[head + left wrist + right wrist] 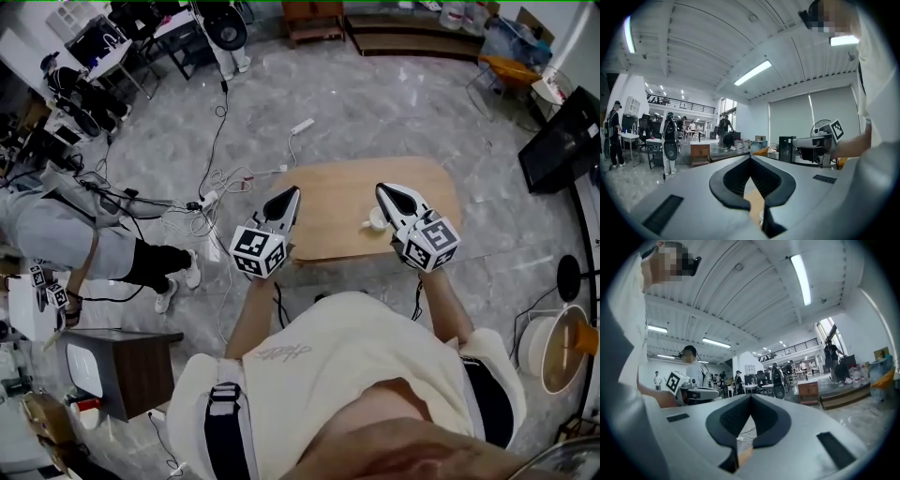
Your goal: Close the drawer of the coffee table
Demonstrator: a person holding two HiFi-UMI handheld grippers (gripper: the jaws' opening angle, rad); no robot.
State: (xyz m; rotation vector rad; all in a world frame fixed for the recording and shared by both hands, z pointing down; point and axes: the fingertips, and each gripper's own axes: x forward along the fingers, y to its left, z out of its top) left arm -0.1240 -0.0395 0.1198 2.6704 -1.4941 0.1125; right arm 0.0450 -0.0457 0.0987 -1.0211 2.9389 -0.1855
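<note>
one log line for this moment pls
phase: pre-contact | left gripper: shut, empty, over coffee table | right gripper: shut, empty | cup: on table | drawer: not in view

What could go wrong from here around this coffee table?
The cup sits on the table right beside the right gripper; a swing or a jolt might tip it. Cables lie on the floor by the table's left end, so a step there might snag them.

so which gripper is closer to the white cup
Right. The right gripper is just beside the white cup, on its right. The left gripper is over the coffee table's left edge, well apart from it.
</note>
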